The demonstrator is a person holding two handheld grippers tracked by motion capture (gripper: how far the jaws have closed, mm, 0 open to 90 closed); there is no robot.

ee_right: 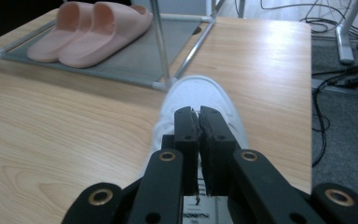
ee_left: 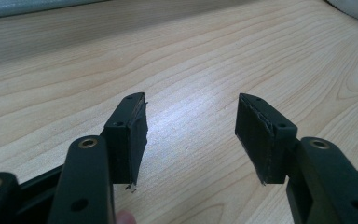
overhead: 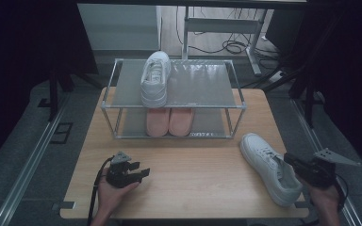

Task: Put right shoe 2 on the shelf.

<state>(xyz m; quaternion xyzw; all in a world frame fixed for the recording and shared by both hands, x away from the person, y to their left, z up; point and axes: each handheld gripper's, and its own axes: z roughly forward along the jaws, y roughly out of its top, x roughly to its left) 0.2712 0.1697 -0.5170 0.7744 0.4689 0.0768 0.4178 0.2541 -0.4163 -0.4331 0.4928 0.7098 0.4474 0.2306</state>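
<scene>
My right claw [ee_right: 199, 122] is nearly closed over the white shoe [overhead: 269, 165] near the table's [overhead: 188, 179] right edge; its jaws hide whether they pinch anything. My left claw [ee_left: 191, 135] rests wide open, empty.

The setting reads as a laboratory or recording workspace, not a home. A small wooden table [overhead: 184, 179] stands alone on grey carpeted flooring [overhead: 23, 155], with dark curtains [overhead: 28, 42] closing off both sides. Metal floor rails [overhead: 28, 174] run along the left and right of the table. Behind it stands the steel frame of a desk [overhead: 221, 26], with loose cables [overhead: 233, 46] lying on the floor beneath. A pale panel or cabinet [overhead: 118, 26] sits at the rear left; the dim light leaves its nature uncertain. On the table a metal-framed two-tier shoe rack [overhead: 174, 96] is set out as a staged prop, carrying footwear.
</scene>
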